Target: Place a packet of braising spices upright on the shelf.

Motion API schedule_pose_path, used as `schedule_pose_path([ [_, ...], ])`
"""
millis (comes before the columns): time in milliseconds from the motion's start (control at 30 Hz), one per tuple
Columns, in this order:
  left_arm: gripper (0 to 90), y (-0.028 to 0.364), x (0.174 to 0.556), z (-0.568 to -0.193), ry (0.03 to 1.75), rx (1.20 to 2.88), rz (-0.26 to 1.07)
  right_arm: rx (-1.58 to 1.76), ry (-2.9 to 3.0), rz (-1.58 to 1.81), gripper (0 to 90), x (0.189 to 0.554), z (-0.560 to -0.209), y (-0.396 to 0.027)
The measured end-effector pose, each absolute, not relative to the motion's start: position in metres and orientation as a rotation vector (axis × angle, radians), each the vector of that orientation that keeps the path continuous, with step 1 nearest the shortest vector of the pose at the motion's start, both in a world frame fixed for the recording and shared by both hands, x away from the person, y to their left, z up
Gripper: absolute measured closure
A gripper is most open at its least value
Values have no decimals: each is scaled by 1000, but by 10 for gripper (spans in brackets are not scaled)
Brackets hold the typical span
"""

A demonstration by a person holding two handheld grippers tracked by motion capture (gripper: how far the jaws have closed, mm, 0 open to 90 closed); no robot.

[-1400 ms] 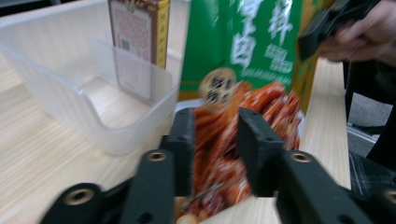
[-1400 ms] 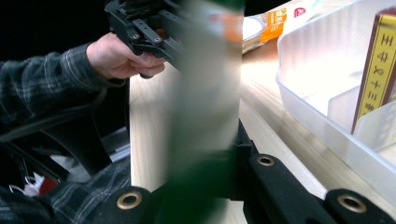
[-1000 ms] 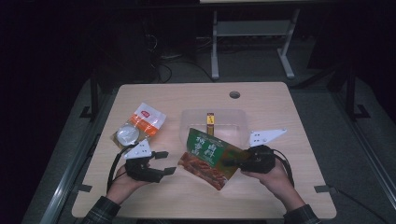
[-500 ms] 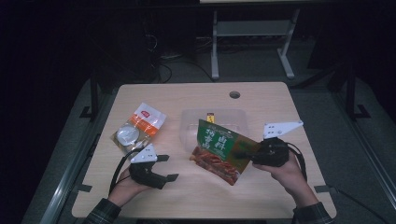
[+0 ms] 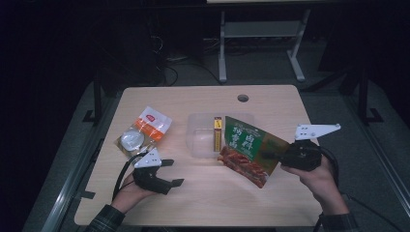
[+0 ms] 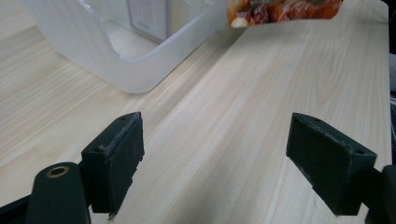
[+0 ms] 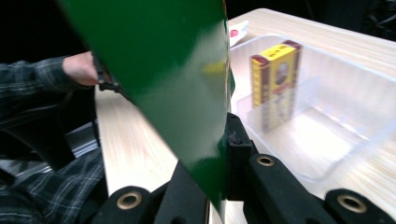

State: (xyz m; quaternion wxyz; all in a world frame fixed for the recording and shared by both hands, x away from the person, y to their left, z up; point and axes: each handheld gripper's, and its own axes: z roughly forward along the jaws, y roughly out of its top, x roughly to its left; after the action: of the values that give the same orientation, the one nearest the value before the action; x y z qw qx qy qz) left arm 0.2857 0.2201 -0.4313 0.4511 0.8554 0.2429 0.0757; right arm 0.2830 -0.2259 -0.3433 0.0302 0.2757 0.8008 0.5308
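Green snack pouch point(image 5: 251, 145) clamped in right hand-held gripper point(image 5: 270, 155), jaws closed

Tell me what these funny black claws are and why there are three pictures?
A person sits at a light wooden table and holds a black two-jaw grabbing tool in each hand. One picture comes from a camera up high that looks down on the table. The other two come from little cameras that ride on the tools, so you see the black jaws up close.

The right gripper is shut on a shiny green snack bag with red food pictured on it and holds it over the edge of a clear plastic box. A small yellow carton stands in that box. The left gripper has just opened its jaws, with nothing between them. Beside it lies an orange and white packet.
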Motion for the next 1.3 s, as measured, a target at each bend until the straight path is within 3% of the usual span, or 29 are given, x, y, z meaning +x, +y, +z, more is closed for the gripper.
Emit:
schedule_pose_path([
  [400,187,218,288,-434,604,2112,168,904,2381,1609,895,287,-333,-237],
  [1067,190,215,291,-438,598,2133,151,977,2197,1618,895,331,-315,-226],
  [1300,148,213,292,-439,598,2152,168,982,2160,1611,895,351,-315,-216],
])
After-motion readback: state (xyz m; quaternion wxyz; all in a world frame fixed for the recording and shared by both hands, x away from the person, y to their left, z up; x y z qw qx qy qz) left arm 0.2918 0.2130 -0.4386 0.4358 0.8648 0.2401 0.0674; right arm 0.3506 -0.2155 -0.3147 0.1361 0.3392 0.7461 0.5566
